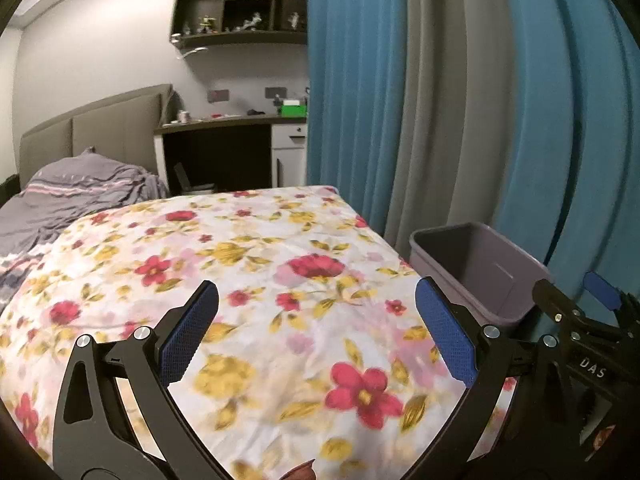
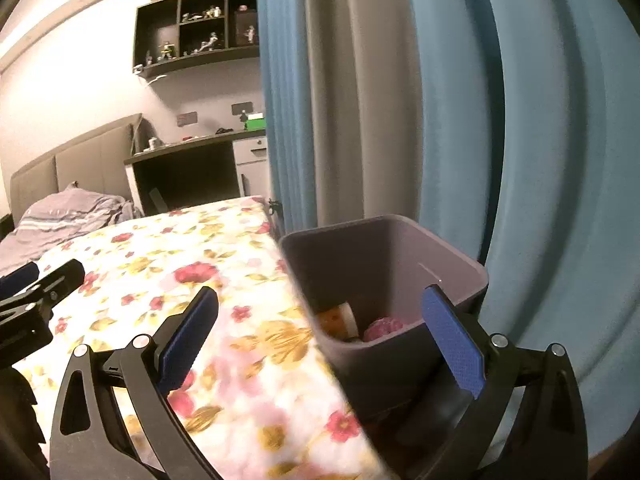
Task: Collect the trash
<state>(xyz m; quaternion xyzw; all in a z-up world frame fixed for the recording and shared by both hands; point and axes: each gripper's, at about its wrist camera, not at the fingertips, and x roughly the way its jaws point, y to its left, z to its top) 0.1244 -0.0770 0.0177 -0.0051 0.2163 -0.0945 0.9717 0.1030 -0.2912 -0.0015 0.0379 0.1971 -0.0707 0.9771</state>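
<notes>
Trash [image 2: 368, 326] is seen lying at the bottom of a grey bin [image 2: 456, 268], which stands on the floor just beside the edge of the bed [image 1: 248, 264], against the blue and grey curtain [image 1: 460, 100]; a pink crumpled piece and something orange and white can be made out inside, though what they are cannot be told. The left claw [image 1: 316, 330] is held wide open over the flowered bedspread with nothing between its pads, and the right claw [image 2: 320, 338] is likewise wide open and empty, one finger above the bed edge and the other over the bin's near corner. No loose trash is visible on the bedspread in either view, so the collecting is judged to be far along or finished. Risk is judged to come mainly from the bin: it could be knocked or tipped if the right claw were swung sideways or lowered carelessly, and its contents spilled. The two claws are near each other and could be bumped together. The bedspread could be snagged by a low pass. Further off, a crumpled grey blanket [image 1: 80, 192], a tabletop [image 1: 224, 120] with small things and a wall shelf [image 1: 240, 4] are well apart and nothing there stands in the way.
</notes>
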